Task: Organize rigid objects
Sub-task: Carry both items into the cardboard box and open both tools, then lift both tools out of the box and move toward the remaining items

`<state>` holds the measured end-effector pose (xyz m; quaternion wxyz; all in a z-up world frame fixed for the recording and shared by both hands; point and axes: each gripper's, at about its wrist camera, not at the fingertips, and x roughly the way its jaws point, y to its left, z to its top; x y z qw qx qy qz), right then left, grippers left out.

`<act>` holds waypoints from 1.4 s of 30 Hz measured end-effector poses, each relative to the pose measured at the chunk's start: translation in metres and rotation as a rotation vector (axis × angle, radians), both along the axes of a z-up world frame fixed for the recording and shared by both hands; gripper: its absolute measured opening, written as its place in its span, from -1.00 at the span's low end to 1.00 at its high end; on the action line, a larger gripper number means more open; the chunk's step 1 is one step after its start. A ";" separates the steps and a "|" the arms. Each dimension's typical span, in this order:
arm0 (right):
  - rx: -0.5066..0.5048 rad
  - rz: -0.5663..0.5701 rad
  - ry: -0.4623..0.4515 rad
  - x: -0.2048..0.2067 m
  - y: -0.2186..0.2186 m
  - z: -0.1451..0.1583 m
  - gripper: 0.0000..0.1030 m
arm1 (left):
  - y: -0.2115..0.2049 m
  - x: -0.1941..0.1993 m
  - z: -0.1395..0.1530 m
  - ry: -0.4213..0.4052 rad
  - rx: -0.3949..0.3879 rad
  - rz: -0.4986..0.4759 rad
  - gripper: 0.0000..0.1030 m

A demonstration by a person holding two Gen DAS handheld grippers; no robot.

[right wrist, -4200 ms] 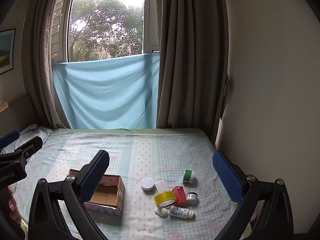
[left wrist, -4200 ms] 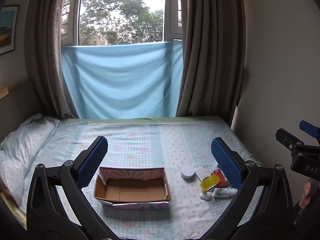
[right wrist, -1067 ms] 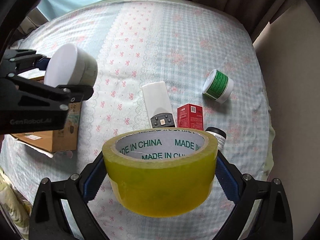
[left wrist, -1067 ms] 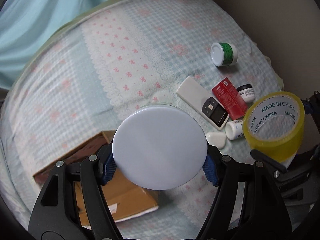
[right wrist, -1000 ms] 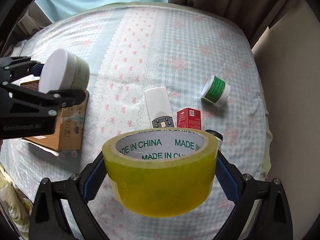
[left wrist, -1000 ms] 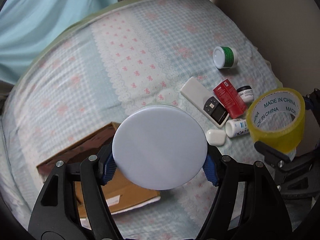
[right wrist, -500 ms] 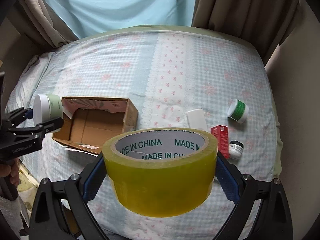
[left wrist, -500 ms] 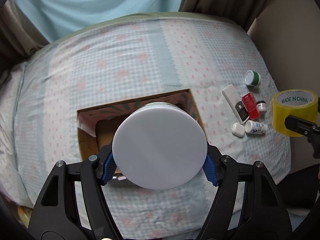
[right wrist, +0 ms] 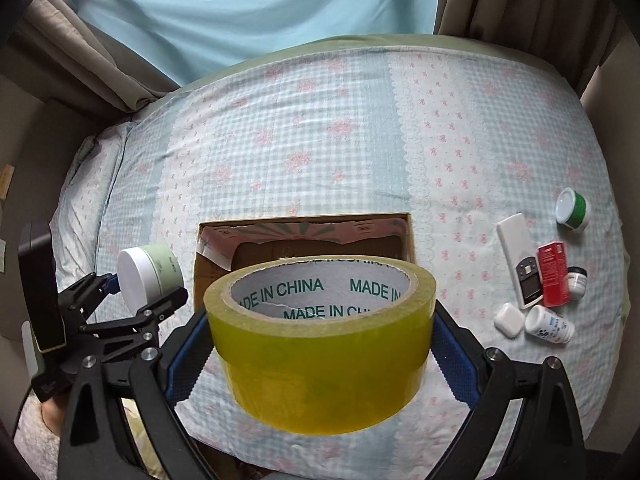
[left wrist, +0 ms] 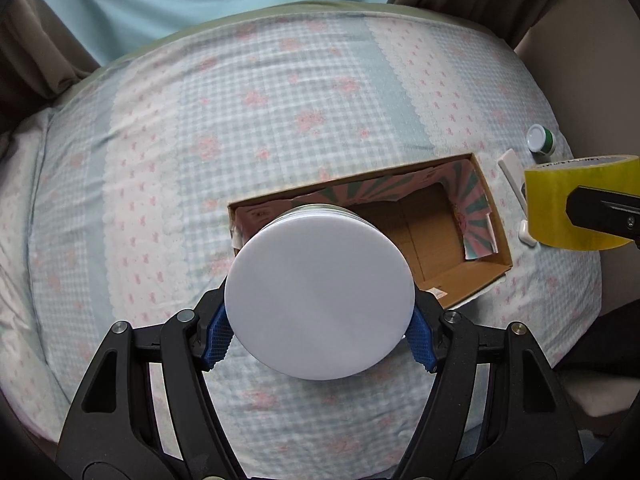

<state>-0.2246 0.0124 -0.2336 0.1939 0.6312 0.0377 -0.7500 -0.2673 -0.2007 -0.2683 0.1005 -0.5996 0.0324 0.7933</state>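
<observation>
A: Right, start at the left tongs [left wrist: 320,340]. What have they got?

B: They are closed on the white-lidded jar [left wrist: 319,296], blue pads pressing its sides, lid facing the camera. The jar hangs above the left end of the cardboard box [left wrist: 460,276], which sits open on the bed [left wrist: 200,120].

A: And the right tongs [right wrist: 320,354]?

B: Clamped across the yellow tape roll [right wrist: 320,344], hole upward, held above the bed in front of the box's near wall.

A: So how should the drop go?

B: I'd judge both loads want lowering well inside the walls before the pads let go. The jar should go down toward the left end, the tape toward the right, so the two tools keep apart. The loose paper lining along the box rim could catch an edge, so come in from straight above.

A: What's left outside?

B: On the right of the bed lie a white remote [right wrist: 518,258], a red carton [right wrist: 554,274], a green-banded jar [right wrist: 573,209], a small dark-lidded pot [right wrist: 576,277], a white bottle [right wrist: 548,325] and a small white case [right wrist: 509,320].
</observation>
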 end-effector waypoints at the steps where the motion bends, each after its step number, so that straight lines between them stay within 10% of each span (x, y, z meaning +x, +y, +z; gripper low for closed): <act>1: -0.001 -0.013 -0.023 -0.004 -0.006 -0.009 0.89 | -0.002 -0.004 -0.006 -0.007 0.004 -0.008 0.31; 20: 0.086 -0.205 -0.342 -0.046 -0.027 -0.176 0.89 | 0.009 -0.031 -0.147 -0.152 -0.078 -0.100 0.31; 28: 0.066 -0.242 -0.299 -0.054 -0.020 -0.178 0.90 | 0.015 -0.036 -0.146 -0.140 -0.086 -0.133 0.32; 31: 0.062 -0.227 -0.291 -0.057 -0.020 -0.178 0.99 | 0.016 -0.035 -0.135 -0.109 -0.065 -0.127 1.00; 42: 0.063 -0.223 -0.231 -0.052 0.003 -0.133 0.99 | -0.005 -0.019 -0.106 -0.085 -0.049 -0.092 1.00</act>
